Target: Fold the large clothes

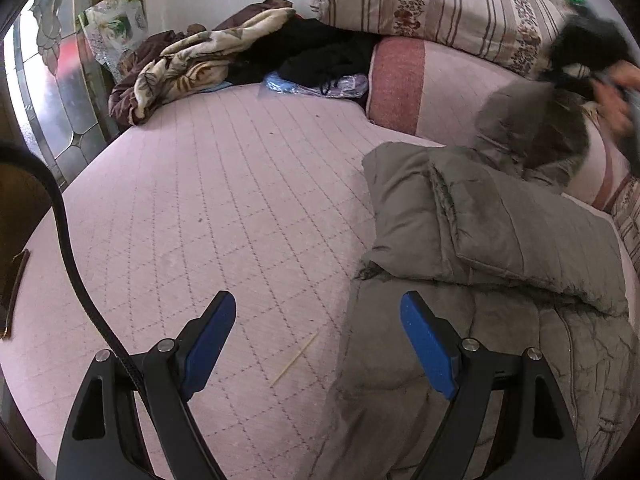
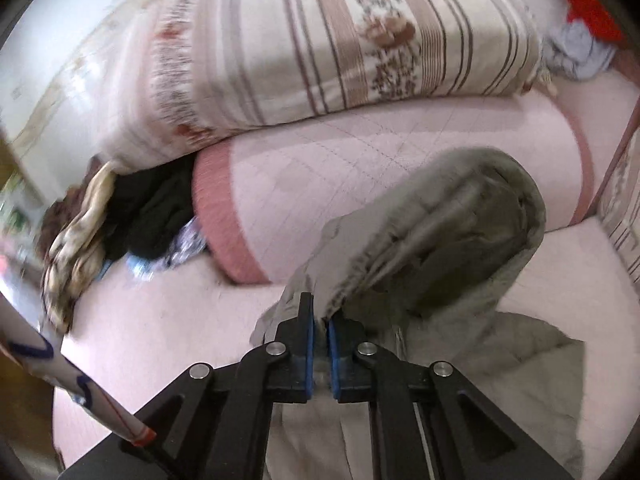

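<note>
A grey padded jacket [image 1: 500, 240] lies on the pink quilted bed [image 1: 224, 200], partly folded, with a sleeve laid across its body. My left gripper [image 1: 316, 300] hovers open over the jacket's left edge; its right finger is above the fabric, its left above bare bed. Nothing is between its pads. In the right wrist view my right gripper [image 2: 320, 314] is shut on an edge of the jacket's hood [image 2: 460, 232], which stands lifted and blurred in front of it. The left wrist view shows a blurred hand [image 1: 616, 96] up by the raised hood [image 1: 536, 128].
A striped floral quilt [image 1: 432, 4] rests on a pink bolster roll [image 1: 440, 92] at the back. A pile of dark and patterned clothes [image 1: 224, 60] lies at the back left. A thin wooden stick [image 1: 294, 360] lies on the bed near my left gripper. A glass door [image 1: 52, 92] stands at left.
</note>
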The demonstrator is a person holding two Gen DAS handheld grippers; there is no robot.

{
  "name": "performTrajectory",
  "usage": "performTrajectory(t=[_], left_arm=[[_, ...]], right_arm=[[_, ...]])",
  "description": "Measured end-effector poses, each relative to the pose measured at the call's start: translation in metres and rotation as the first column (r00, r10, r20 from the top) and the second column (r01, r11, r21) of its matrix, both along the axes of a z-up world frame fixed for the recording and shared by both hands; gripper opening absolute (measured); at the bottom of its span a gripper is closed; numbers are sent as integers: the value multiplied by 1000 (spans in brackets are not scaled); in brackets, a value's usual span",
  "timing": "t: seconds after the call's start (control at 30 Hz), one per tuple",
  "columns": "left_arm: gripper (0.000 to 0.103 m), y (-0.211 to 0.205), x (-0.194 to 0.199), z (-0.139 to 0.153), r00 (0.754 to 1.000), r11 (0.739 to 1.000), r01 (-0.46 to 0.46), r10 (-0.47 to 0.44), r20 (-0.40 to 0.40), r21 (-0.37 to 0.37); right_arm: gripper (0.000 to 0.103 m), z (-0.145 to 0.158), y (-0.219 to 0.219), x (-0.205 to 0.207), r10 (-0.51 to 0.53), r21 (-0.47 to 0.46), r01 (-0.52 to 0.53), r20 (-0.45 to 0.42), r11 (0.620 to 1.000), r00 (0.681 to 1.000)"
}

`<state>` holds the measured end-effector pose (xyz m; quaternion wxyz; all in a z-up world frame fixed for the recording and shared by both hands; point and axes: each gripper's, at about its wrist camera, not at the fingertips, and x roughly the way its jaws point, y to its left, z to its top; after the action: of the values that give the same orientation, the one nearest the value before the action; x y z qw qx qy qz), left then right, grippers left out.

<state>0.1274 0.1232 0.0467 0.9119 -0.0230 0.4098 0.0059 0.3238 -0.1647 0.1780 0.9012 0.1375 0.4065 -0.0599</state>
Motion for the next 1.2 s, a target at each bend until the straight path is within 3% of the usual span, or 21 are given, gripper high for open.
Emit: performTrajectory(t=[0.17, 0.37, 0.47, 0.6, 0.77, 0.97, 1.07, 1.2], left_arm=[[84, 19, -2, 9, 1000, 999, -26, 26, 7, -37], [84, 43, -6, 19, 997, 994, -76, 78, 16, -75], [84, 43, -9, 22, 996, 994, -77, 79, 28, -81], [84, 32, -14, 22, 997, 998, -60, 60, 41, -7], [84, 33, -22, 33, 995, 998, -68, 67, 77, 11], [84, 36, -32, 35, 994, 997, -74, 70, 88, 34], [84, 39, -35, 36, 993, 996, -80, 77, 90, 25], [84, 42, -34, 36, 993, 996, -89, 88, 79, 8]], right_arm=[[6, 12, 15, -98, 86, -5, -86, 16, 996, 996], [6, -31, 29, -184, 99, 37, -98, -37, 995, 994], [6, -67, 37, -193, 87, 76, -80, -96, 994, 992], [0, -102, 49, -185, 122, 77, -111, -159, 991, 980], [1, -123, 63, -183, 150, 13, -151, -218, 988, 964], [3, -95, 59, -220, 172, -26, -181, -205, 983, 964], [4, -63, 45, -235, 150, -56, -160, -144, 986, 978], [10, -8, 23, -221, 59, -155, -60, -7, 986, 998]])
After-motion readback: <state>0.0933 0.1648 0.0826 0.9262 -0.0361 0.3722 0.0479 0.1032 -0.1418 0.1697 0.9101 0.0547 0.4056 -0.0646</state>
